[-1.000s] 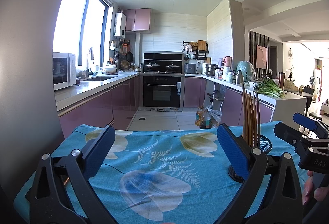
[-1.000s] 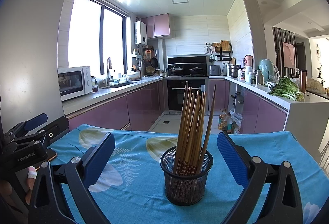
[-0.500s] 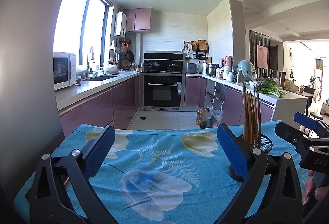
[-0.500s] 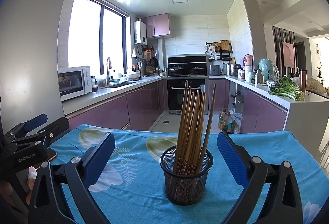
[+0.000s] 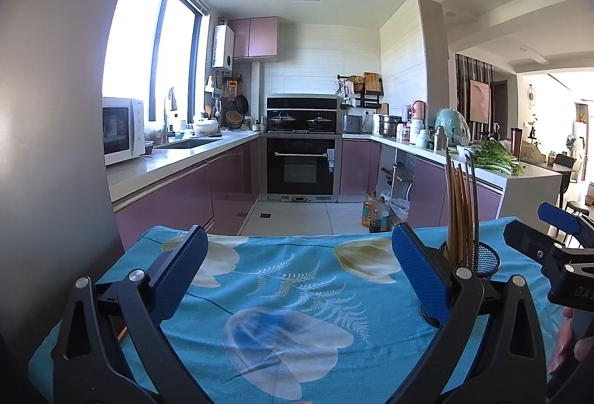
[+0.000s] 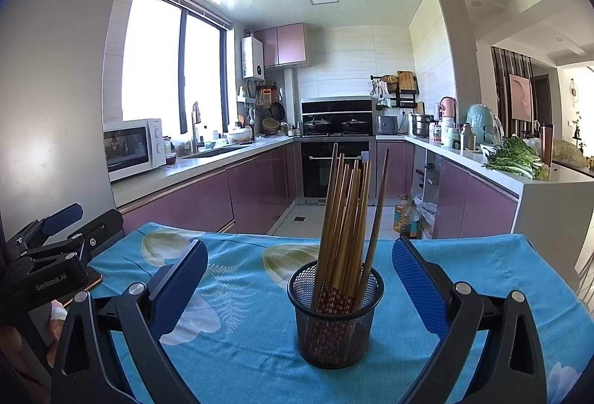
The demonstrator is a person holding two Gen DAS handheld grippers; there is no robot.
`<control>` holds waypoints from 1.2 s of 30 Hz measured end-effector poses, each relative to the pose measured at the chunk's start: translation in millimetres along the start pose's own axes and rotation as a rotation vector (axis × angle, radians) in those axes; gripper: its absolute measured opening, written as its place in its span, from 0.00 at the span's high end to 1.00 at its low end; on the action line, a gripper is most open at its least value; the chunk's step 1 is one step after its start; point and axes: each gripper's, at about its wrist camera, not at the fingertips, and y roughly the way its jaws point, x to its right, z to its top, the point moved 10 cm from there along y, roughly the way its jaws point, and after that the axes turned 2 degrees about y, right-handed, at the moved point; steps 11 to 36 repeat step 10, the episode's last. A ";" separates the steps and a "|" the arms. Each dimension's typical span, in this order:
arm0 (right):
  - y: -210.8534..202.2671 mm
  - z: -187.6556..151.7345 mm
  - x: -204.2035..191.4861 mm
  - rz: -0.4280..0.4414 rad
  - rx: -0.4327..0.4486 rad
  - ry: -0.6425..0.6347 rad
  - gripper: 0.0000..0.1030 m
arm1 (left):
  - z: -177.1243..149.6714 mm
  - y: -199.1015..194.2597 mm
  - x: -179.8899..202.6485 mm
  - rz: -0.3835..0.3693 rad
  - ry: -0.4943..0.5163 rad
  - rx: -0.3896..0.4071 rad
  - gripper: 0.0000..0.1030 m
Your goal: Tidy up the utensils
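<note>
A black wire-mesh holder (image 6: pixel 335 315) stands upright on the blue flowered tablecloth (image 6: pixel 241 348), with several brown chopsticks (image 6: pixel 347 214) standing in it. My right gripper (image 6: pixel 300 281) is open just in front of the holder, its blue pads wide apart on either side. In the left wrist view the same holder (image 5: pixel 484 261) and chopsticks (image 5: pixel 460 207) stand behind my right pad. My left gripper (image 5: pixel 300 274) is open over bare cloth, holding nothing. Each gripper shows at the edge of the other's view.
The table's far edge (image 5: pixel 297 237) drops to a tiled kitchen floor with oil bottles (image 5: pixel 375 214). A grey fridge wall (image 5: pixel 55 144) rises close on the left. Purple cabinets, an oven and counters lie beyond. A hand (image 5: pixel 568 348) holds the right gripper.
</note>
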 end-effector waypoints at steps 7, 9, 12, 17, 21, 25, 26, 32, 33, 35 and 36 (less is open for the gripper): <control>2.2 -7.2 14.5 -0.028 -0.029 -0.010 0.06 | -11.8 12.7 -3.1 -0.008 -0.014 -0.073 0.05; 5.7 -14.1 32.7 -0.073 -0.062 -0.015 0.06 | -17.7 18.2 -5.9 -0.011 -0.011 -0.099 0.05; 9.6 -21.5 48.6 -0.109 -0.102 -0.014 0.06 | -22.3 22.2 -9.8 -0.006 -0.012 -0.119 0.05; 9.6 -21.5 48.6 -0.109 -0.102 -0.014 0.06 | -22.3 22.2 -9.8 -0.006 -0.012 -0.119 0.05; 9.6 -21.5 48.6 -0.109 -0.102 -0.014 0.06 | -22.3 22.2 -9.8 -0.006 -0.012 -0.119 0.05; 9.6 -21.5 48.6 -0.109 -0.102 -0.014 0.06 | -22.3 22.2 -9.8 -0.006 -0.012 -0.119 0.05; 9.6 -21.5 48.6 -0.109 -0.102 -0.014 0.06 | -22.3 22.2 -9.8 -0.006 -0.012 -0.119 0.05; 9.6 -21.5 48.6 -0.109 -0.102 -0.014 0.06 | -22.3 22.2 -9.8 -0.006 -0.012 -0.119 0.05; 9.6 -21.5 48.6 -0.109 -0.102 -0.014 0.06 | -22.3 22.2 -9.8 -0.006 -0.012 -0.119 0.05; 9.6 -21.5 48.6 -0.109 -0.102 -0.014 0.06 | -22.3 22.2 -9.8 -0.006 -0.012 -0.119 0.05; 9.6 -21.5 48.6 -0.109 -0.102 -0.014 0.06 | -22.3 22.2 -9.8 -0.006 -0.012 -0.119 0.05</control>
